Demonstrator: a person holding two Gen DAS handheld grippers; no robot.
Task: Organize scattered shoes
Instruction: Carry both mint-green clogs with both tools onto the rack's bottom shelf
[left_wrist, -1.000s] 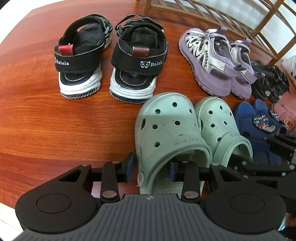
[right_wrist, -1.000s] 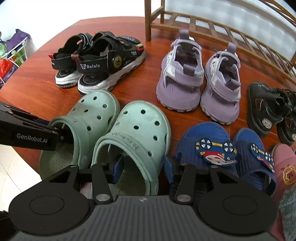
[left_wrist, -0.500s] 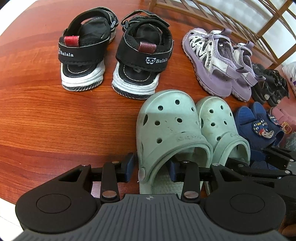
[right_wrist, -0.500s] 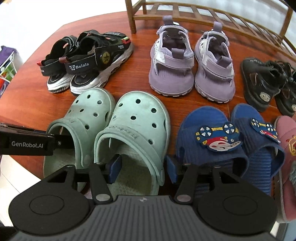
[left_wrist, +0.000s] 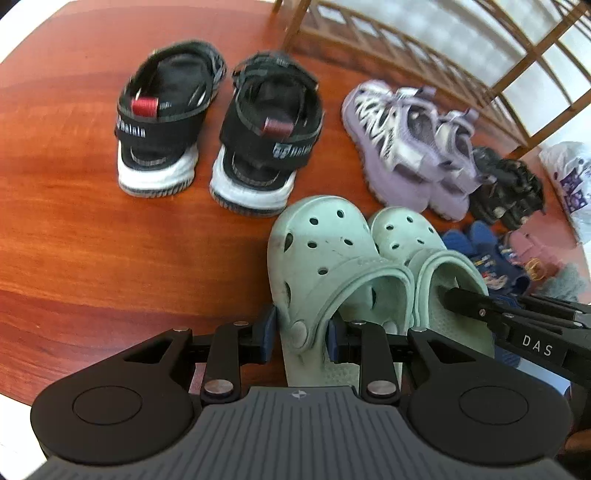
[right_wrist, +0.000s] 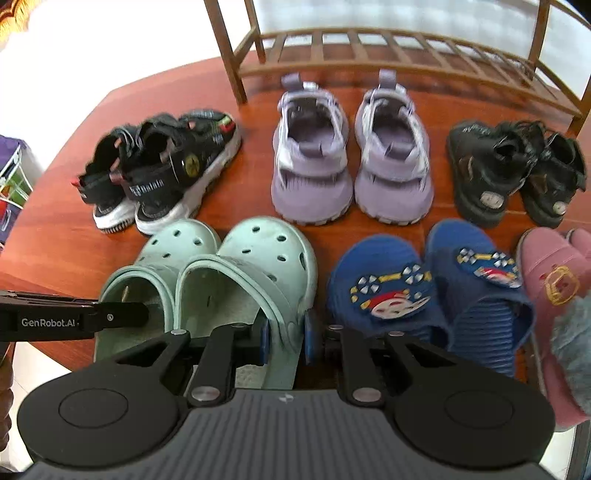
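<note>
**A:** Clogs, mint green, one per gripper. The left gripper (left_wrist: 300, 334) has its pads either side of the outer wall of the left clog (left_wrist: 325, 266), near the heel opening, and its jaws are closing on that wall. The right gripper (right_wrist: 285, 338) is doing the mirror thing on the right clog (right_wrist: 258, 273): one pad inside the shoe, one outside, jaws closing with the side wall pinched between them.

**B:** Why grab the wall and not the toe?

**A:** My guess is the thin rim by the heel is the only part narrow enough to fit between the fingers. The toe box is way too fat. Also both clogs sit side by side, touching, so outer walls are the free ones.

**B:** Where are they on the table?

**A:** Front row of the wooden table (left_wrist: 110, 258), near the edge closest to the cameras. Blue slippers (right_wrist: 406, 288) are just beside them, pink slippers (right_wrist: 550, 273) further along. Back row: black sandals (left_wrist: 221, 147), purple sneakers (right_wrist: 351, 155), small black shoes (right_wrist: 517, 170), heels toward us, in front of the wooden rack (right_wrist: 406, 48).

**B:** So everything's paired already?

**A:** Looks like it. I'd say this pair is getting squared up or carried together, hence two hands at once.
</note>
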